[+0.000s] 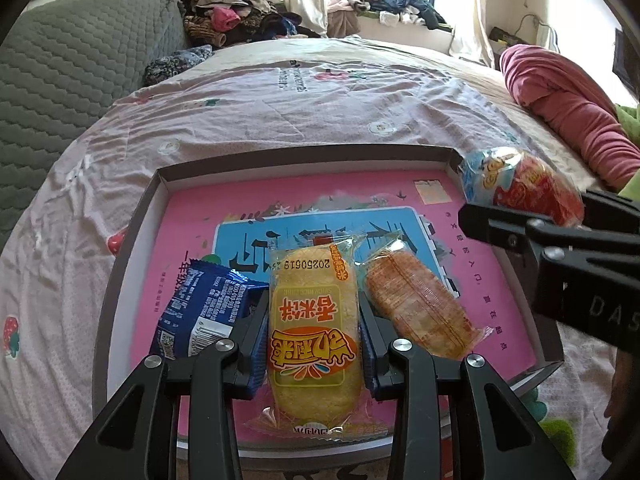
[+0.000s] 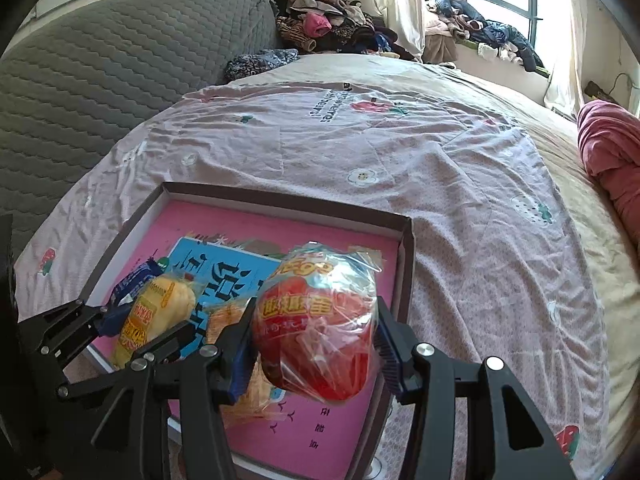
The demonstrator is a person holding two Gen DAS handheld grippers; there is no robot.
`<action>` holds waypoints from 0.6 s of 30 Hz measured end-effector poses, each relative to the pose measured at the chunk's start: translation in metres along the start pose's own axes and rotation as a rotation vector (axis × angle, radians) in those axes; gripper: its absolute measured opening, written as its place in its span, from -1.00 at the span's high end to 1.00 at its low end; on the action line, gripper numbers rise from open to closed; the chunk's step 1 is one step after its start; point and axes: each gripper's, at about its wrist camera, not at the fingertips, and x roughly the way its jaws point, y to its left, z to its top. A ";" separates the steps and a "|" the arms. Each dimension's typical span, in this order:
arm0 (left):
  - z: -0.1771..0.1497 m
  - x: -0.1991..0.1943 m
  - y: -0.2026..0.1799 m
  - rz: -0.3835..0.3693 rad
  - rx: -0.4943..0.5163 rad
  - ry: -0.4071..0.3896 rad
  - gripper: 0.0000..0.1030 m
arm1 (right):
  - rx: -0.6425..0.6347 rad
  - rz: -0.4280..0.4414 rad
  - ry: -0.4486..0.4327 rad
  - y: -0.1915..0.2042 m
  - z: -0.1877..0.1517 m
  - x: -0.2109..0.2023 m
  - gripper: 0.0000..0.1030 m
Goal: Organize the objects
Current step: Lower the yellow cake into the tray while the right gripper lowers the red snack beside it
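Four wrapped snacks over one box lid [image 1: 140, 216]. Two grippers: left gripper [image 1: 314, 320] jaws pinch the yellow rice cracker [image 1: 310, 320]; right gripper [image 2: 316, 328] jaws pinch the red snack [image 2: 316, 332].

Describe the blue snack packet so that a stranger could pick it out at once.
On the bed lies a shallow box with a pink printed floor. In its near left corner, beside the yellow rice cracker packet held in the left gripper, lies the blue snack packet. It is the only dark blue wrapper, with white print and a barcode.
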 end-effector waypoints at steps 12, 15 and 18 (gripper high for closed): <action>-0.003 0.011 -0.001 -0.014 -0.008 0.005 0.25 | 0.017 -0.003 0.020 -0.005 0.001 0.017 -0.01; -0.004 0.014 0.000 -0.011 -0.009 0.006 0.25 | 0.017 0.002 0.019 -0.005 0.001 0.020 -0.02; -0.005 0.018 0.003 -0.008 -0.014 0.013 0.25 | 0.014 0.005 0.028 -0.004 0.000 0.025 -0.02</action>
